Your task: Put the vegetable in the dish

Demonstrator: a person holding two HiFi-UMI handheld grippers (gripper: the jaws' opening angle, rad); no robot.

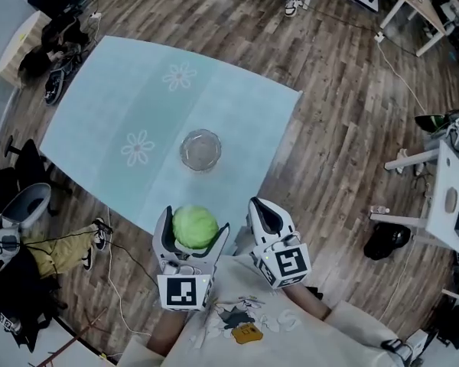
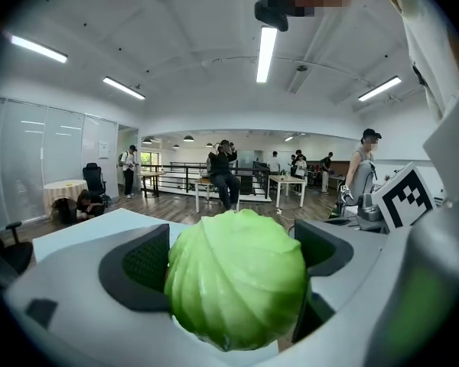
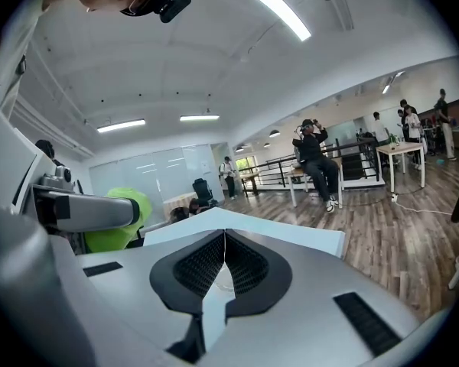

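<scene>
- My left gripper (image 1: 193, 228) is squeezed on the vegetable (image 2: 236, 277), a round green cabbage. One jaw sits on each side of it and both press in.
- My right gripper (image 3: 223, 262) holds nothing. Its two jaws are pushed together and touch.
- I hold the cabbage up in the air, close to my body, by the near corner of the table (image 1: 99, 105). It does not rest on anything but my jaws.
- The dish (image 1: 200, 149) is a clear glass bowl. It sits on the light blue table, past the cabbage and farther from me. Nothing is in it.
- So the picking-up part looks done. The putting-in part is not done yet.
- I think this is what is left: bring the cabbage forward until it is over the dish, bring it down, then open my left jaws.
- The cabbage looks big next to the dish. It may sit high in it or roll out, so I should go slow and let go low.
</scene>
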